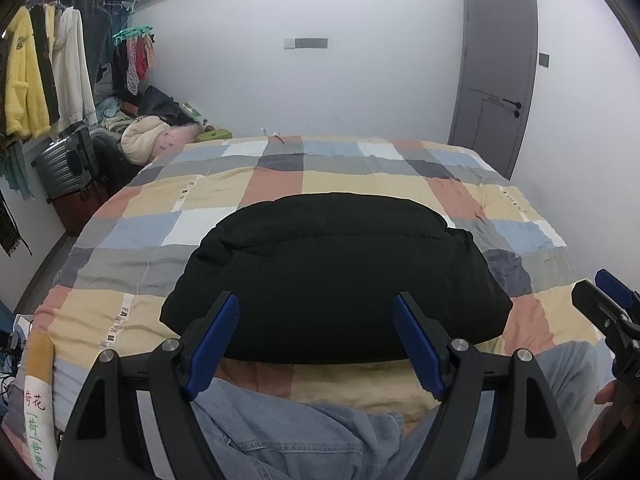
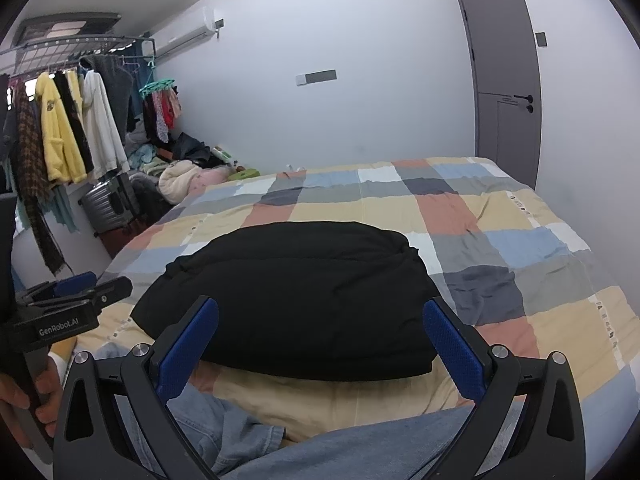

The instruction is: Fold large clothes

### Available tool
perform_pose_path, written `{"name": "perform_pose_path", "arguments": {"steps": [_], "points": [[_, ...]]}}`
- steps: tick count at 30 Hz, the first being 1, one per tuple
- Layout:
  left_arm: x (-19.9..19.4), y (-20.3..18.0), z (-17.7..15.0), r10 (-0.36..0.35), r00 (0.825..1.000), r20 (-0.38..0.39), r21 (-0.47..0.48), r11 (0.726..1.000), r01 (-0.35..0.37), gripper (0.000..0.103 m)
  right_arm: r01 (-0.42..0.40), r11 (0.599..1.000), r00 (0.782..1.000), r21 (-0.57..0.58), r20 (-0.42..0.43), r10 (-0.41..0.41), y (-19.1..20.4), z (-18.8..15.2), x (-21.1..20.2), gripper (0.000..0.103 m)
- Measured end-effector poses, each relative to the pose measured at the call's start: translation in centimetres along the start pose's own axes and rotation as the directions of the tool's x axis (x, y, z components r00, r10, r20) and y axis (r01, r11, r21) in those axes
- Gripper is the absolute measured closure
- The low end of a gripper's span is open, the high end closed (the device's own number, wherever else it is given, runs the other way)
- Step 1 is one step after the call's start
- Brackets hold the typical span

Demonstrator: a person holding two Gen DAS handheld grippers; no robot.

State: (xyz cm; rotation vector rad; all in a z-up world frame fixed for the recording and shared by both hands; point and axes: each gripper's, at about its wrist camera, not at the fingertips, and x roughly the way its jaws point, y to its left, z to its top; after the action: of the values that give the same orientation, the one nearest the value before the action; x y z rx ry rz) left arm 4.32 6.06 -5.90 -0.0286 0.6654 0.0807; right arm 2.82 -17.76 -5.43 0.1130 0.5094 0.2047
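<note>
A black padded garment [image 1: 332, 276] lies folded into a thick, rounded bundle on the near half of a bed, its front edge close to the bed's near side. Under it spreads a checked quilt [image 1: 400, 168] in blue, grey, beige, salmon and white squares, lightly creased, covering the whole bed up to the far wall.

The left gripper [image 1: 316, 340] hovers over the bundle's near edge with its blue-padded fingers spread wide and nothing between them. The right gripper [image 2: 320, 344] hangs likewise, fingers wide apart and empty, just in front of the garment. Below both grippers show the person's legs in pale blue jeans [image 2: 224, 436], at the bed's near edge.

Beyond the bed stands a plain white wall with a grey door [image 1: 496, 76] at the right, shut, with a black handle. At the left a clothes rack [image 2: 80, 48] carries hanging garments, among them a yellow fleece [image 1: 20, 76] and a white one. Below it stand a grey suitcase [image 1: 66, 164] and a heap of clothes and bedding on the floor. An air conditioner [image 2: 192, 28] is mounted high on the wall.
</note>
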Motion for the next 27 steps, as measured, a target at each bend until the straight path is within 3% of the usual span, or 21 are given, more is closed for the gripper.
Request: {"name": "perform_pose_path", "arguments": {"steps": [27], "points": [[-0.46,0.52,-0.1,-0.003,1.0,0.005,-0.018,1.0,0.003,0.023,0.025,1.0,1.0,-0.011,0.0,-0.025,0.21,-0.3,-0.06,0.0]]}}
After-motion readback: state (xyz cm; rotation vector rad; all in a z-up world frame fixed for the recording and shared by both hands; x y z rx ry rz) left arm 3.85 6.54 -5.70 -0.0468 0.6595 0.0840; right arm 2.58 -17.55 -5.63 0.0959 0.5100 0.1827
